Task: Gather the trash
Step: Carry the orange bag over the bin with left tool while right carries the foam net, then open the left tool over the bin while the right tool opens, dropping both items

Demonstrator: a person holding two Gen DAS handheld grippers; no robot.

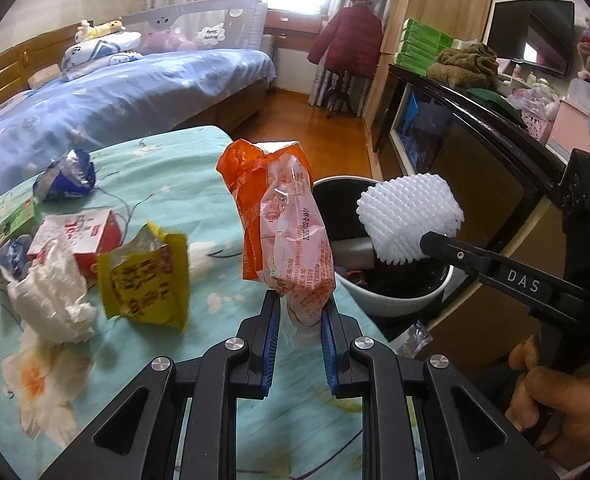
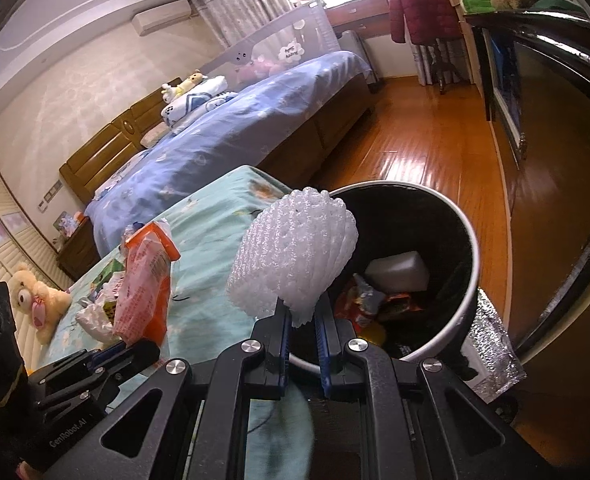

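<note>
1. Left gripper (image 1: 299,305): fingers pinch the lower end of the orange-and-clear plastic wrapper (image 1: 283,216), upright above the teal floral surface (image 1: 155,168).
2. Right gripper (image 2: 301,322): fingers pinch the white foam net sleeve (image 2: 295,252), at the rim of the round white black-lined bin (image 2: 469,276).

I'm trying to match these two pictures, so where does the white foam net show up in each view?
Left wrist view: the white foam net is right of centre, over the bin, pinched by the right hand-held gripper.
Right wrist view: the net is at centre, just above the pads.
Shared landmark: the white-rimmed trash bin.
</note>
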